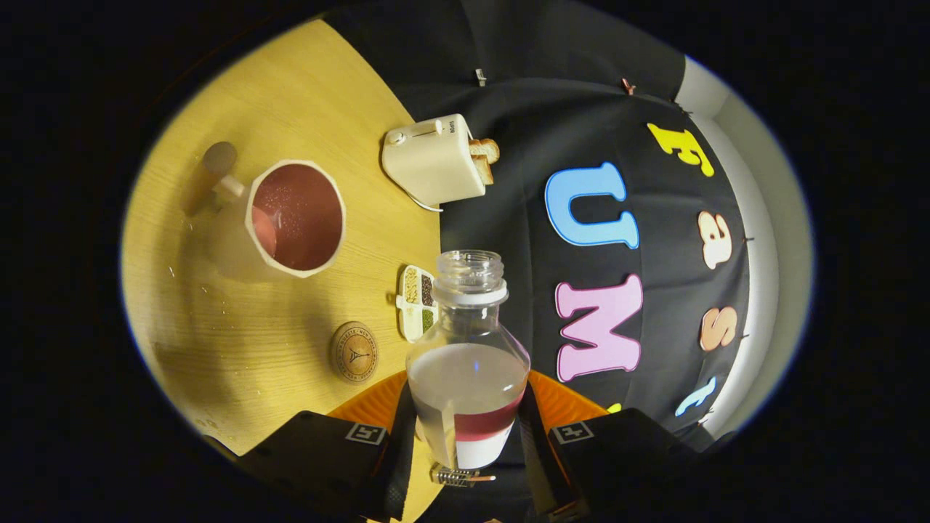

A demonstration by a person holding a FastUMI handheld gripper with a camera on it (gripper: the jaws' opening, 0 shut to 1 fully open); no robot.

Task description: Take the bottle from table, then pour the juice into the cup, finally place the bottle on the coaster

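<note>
My gripper (465,436) is shut on a clear plastic bottle (468,363), which sits between the two fingers with its open, capless neck pointing ahead. A little red juice shows low in the bottle near the fingers. The view is rolled, so the wooden table (240,334) runs off to the left of the bottle. On it, beyond the left finger, stands a white cup (294,218) with a handle, holding red juice. A round cork coaster (354,352) lies nearer, just ahead of the left finger and beside the bottle, with nothing on it.
A cream toaster (436,160) with bread slices in it stands at the table's far edge by the booth wall. A small white divided dish of seeds (418,303) lies between the coaster and the bottle's neck. Some droplets dot the table near the cup.
</note>
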